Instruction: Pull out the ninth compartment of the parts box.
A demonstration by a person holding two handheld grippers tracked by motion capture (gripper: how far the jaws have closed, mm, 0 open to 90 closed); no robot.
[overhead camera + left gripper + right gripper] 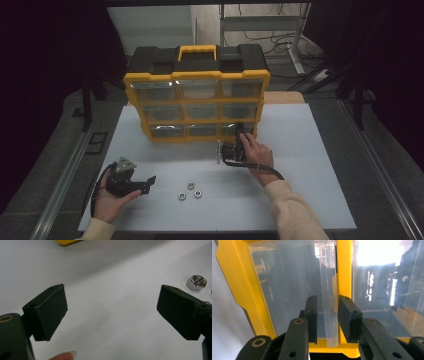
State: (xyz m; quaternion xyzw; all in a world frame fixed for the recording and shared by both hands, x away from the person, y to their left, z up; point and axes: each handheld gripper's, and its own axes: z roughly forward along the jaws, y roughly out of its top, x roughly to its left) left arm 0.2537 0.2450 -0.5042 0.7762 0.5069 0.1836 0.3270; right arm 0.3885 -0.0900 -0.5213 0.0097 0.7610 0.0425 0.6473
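Observation:
A yellow and black organizer [197, 75] with several clear drawers stands upright at the back of the white table [300, 165]. My right gripper [240, 132] is at its bottom right drawer [231, 129]. In the right gripper view, that drawer's clear pull tab [329, 302] stands between the jaws of my right gripper [328, 302]; they are close around it, with a thin gap still showing on the left side. My left gripper [149, 183] lies low on the table at the front left, held in a hand. Its jaws [112, 310] are wide open with nothing between them.
Three steel hex nuts [191, 190] lie loose on the table between the two hands, and one nut [196, 282] shows just beyond the left gripper's right jaw. A black cable [260, 169] trails from the right gripper. Metal rails run along both sides of the table.

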